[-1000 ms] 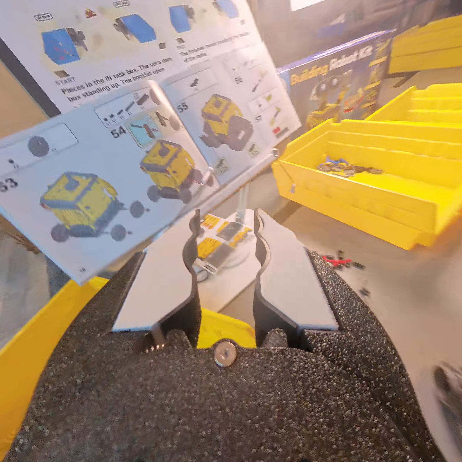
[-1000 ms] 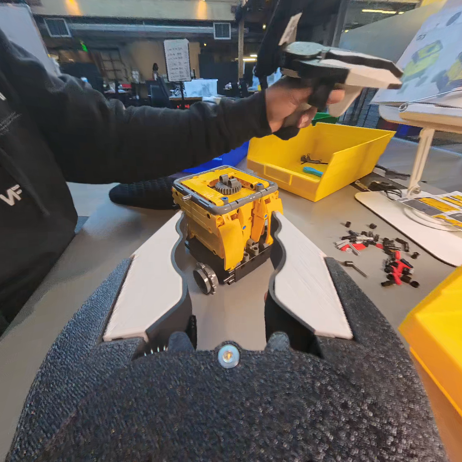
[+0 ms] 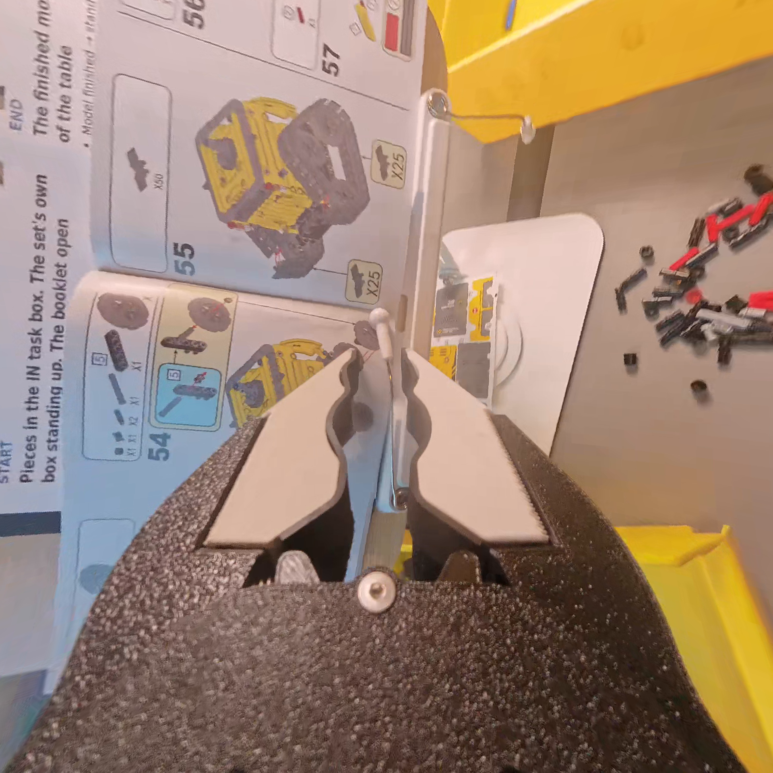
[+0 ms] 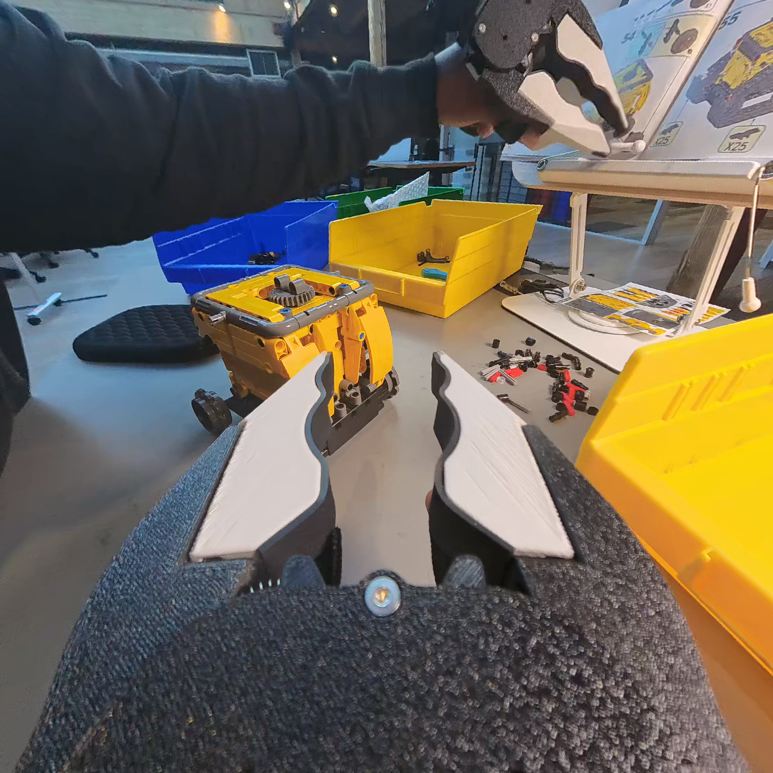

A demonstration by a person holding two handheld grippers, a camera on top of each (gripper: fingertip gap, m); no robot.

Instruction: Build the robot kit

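The grey bench (image 4: pixel 104 481) carries every item described here. A yellow bin (image 4: pixel 690 481) occupies its near right edge; a second yellow bin (image 4: pixel 431 247) stands towards the far side, with a blue bin (image 4: pixel 234 247) just beside it on the left and a green bin (image 4: pixel 355 200) behind them.

A white book stand (image 4: pixel 652 175) rises from a flat white base (image 3: pixel 539 293) at the far right of the bench. An open instruction booklet (image 3: pixel 251 188) rests on its ledge, and a sticker sheet (image 4: pixel 636 305) lies on the base.

A yellow and grey brick-built model (image 4: pixel 293 334) stands near the bench centre, with a gear on its top face and a black wheel at its lower left. A black padded cushion (image 4: pixel 142 330) lies beyond the left edge of the bench.

The left hand-held gripper (image 3: pixel 378 364), carried by a person's hand (image 4: pixel 472 108) in a dark sleeve, is raised to the lower edge of the booklet. Its fingers are narrowed to a small gap around the stand's white-tipped wire page holder (image 3: pixel 382 330); whether the fingers press on it cannot be determined.

The right hand-held gripper (image 4: pixel 380 364) is above the bench with its fingers widely spread and holds nothing. Its left fingertip appears in front of the model's right side; contact cannot be confirmed.

A scatter of small black, red and grey pins (image 4: pixel 539 376) lies on the bench between the model and the near yellow bin.
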